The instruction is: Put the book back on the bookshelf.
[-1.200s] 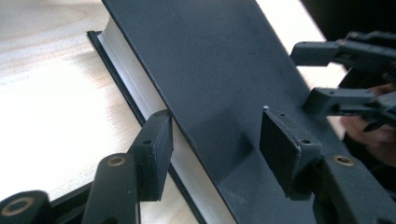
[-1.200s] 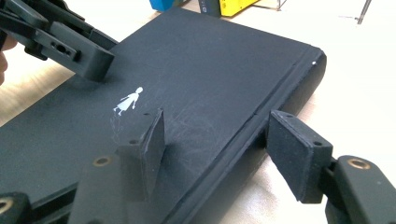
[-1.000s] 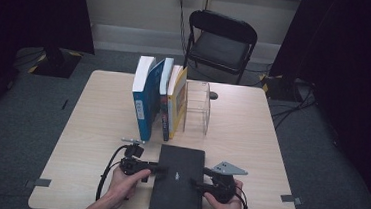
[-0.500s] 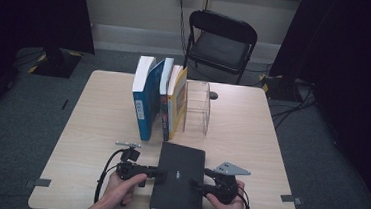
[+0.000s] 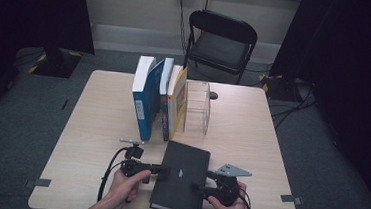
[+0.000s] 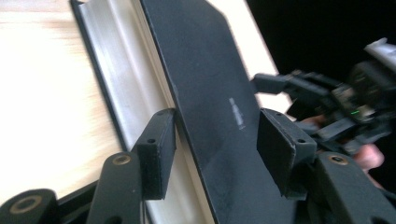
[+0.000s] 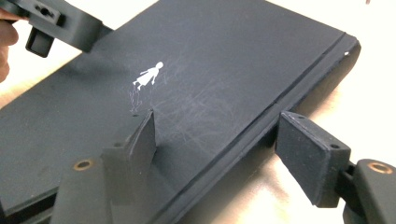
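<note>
Both grippers' fingers straddle the black book's [image 5: 181,177] edges (left [image 5: 160,170] closing, right [image 5: 199,189] opening), neither visibly clamped.

On the desk [image 5: 97,122] three books [image 5: 156,99] stand upright side by side: blue, dark and yellow. A clear plastic holder [image 5: 196,108] stands just beside the yellow one. Behind the desk is a black folding chair [image 5: 222,42].

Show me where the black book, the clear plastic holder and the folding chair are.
black book [image 5: 180,177]: high view, middle of cover.
clear plastic holder [image 5: 196,108]: high view, its side wall.
folding chair [image 5: 218,47]: high view, seat.
</note>
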The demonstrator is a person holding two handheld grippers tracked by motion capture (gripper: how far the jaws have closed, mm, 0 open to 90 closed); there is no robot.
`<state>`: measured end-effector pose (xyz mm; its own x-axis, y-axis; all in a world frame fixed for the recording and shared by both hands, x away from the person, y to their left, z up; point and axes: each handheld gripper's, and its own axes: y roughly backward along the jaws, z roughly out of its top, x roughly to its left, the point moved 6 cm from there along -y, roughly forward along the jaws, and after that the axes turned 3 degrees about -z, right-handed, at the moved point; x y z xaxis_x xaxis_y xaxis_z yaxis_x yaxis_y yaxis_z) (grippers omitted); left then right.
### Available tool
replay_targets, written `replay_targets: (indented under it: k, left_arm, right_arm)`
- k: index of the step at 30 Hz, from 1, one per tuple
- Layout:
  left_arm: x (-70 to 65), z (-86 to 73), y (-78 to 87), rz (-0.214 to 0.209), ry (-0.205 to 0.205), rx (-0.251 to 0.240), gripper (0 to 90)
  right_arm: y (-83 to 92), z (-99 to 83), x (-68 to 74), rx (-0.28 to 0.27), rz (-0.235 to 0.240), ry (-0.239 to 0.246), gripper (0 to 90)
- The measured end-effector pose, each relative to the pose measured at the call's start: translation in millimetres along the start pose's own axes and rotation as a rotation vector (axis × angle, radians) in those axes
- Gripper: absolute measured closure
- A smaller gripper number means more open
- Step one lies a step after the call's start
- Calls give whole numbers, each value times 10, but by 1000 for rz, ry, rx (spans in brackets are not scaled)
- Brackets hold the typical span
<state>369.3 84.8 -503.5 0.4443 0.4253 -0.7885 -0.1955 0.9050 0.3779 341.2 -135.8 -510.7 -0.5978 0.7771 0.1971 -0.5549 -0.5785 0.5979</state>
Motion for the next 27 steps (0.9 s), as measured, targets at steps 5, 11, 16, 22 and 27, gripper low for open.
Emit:
replay_targets:
  k: [5,11,16,22,27]
  left_arm:
    - [-61,-169,-57,-15,-10,51,507]
    - [-15,-77,-143,-13,-20,75,502]
    - [24,10,-212,-28,-23,81,518]
    - [14,108,-350,-6,-70,73,526]
    - [2,142,-459,-6,-107,38,520]
  right_arm:
    - [26,-7,9,13,33,-4,292]
    - [30,-21,39,19,32,14,261]
    - [0,-18,54,22,38,21,198]
    - [-22,-12,42,25,56,7,146]
    - [-33,-8,45,27,64,4,120]
